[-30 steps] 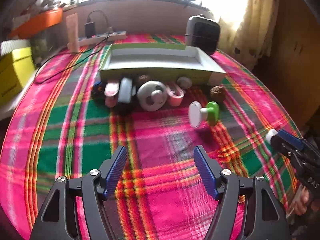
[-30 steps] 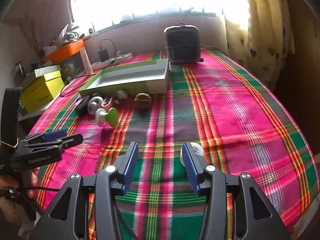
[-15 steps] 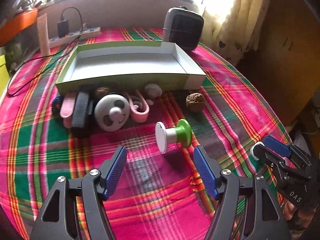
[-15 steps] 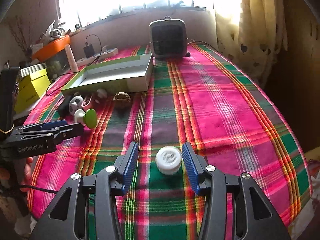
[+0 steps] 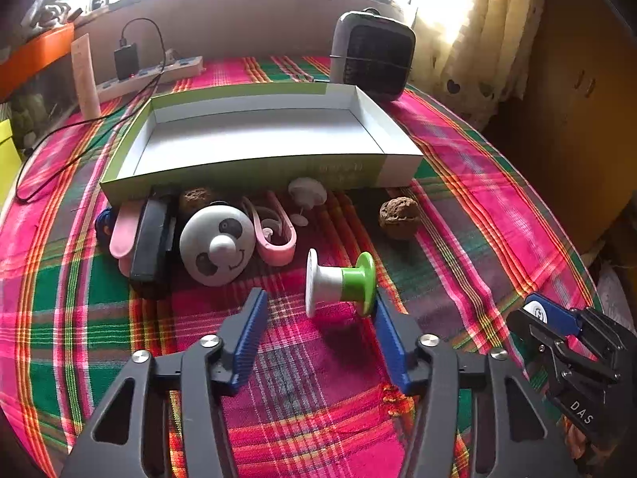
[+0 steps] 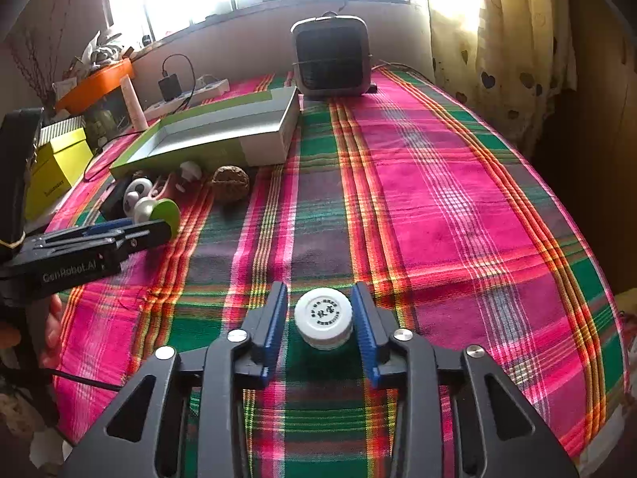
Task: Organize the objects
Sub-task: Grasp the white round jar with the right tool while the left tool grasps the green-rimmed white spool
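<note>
A white and green spool [image 5: 340, 285] lies on its side on the plaid cloth. My left gripper [image 5: 318, 310] is open around it, the right finger close to its green end. A small white round jar [image 6: 323, 318] stands between the pads of my right gripper [image 6: 320, 310], which is open with narrow gaps on both sides. An empty green and white tray [image 5: 254, 135] stands behind a row of small things: a panda-face disc [image 5: 217, 245], a pink clip [image 5: 274, 231], a black block [image 5: 149, 235], a walnut [image 5: 399, 218].
A small black heater [image 5: 372, 59] stands behind the tray. A power strip with charger [image 5: 147, 71] and cable lie at the back left. A yellow box [image 6: 55, 171] sits at the left edge. A curtain hangs at the right.
My left gripper has moved forward until its fingers flank the spool. My right gripper has moved forward over the white jar, which now sits between its pads.
</note>
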A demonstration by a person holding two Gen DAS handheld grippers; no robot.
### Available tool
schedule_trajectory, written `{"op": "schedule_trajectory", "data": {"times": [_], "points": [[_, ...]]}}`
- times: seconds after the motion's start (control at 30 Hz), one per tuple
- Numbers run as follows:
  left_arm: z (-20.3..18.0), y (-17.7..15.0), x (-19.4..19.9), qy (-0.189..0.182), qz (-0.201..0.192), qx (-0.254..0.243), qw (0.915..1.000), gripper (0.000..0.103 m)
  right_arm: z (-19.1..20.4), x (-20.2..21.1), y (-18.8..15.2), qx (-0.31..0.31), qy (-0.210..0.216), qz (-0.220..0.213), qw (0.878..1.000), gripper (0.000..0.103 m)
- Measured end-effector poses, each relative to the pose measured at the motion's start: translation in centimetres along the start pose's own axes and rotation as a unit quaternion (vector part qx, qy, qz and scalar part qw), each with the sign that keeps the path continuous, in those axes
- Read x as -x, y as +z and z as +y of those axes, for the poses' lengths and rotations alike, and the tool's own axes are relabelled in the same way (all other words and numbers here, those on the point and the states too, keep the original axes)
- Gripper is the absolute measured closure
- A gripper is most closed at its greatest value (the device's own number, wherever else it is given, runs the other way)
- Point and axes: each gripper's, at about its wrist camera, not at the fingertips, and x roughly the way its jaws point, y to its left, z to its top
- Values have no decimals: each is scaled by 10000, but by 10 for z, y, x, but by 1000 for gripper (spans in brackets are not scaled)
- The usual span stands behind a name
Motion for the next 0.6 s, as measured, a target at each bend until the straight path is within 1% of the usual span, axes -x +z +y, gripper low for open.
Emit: {"op": "schedule_trajectory", "data": {"times": [0.07, 0.13, 0.27, 0.6], "points": [[0, 1, 0, 31, -2, -22, 10000, 56, 0, -1, 1, -7, 57, 0, 10000, 74], [0, 2, -1, 42, -20, -18, 10000, 63, -1, -1, 1, 3, 67, -10, 10000, 74], [0, 4, -3, 36, -35, -50, 10000, 71, -1, -2, 2, 19, 112, -17, 9999, 74], [2, 6, -3, -21, -78, 19, 10000, 71, 5, -4, 10, 129, 283, -40, 9995, 74]]}}
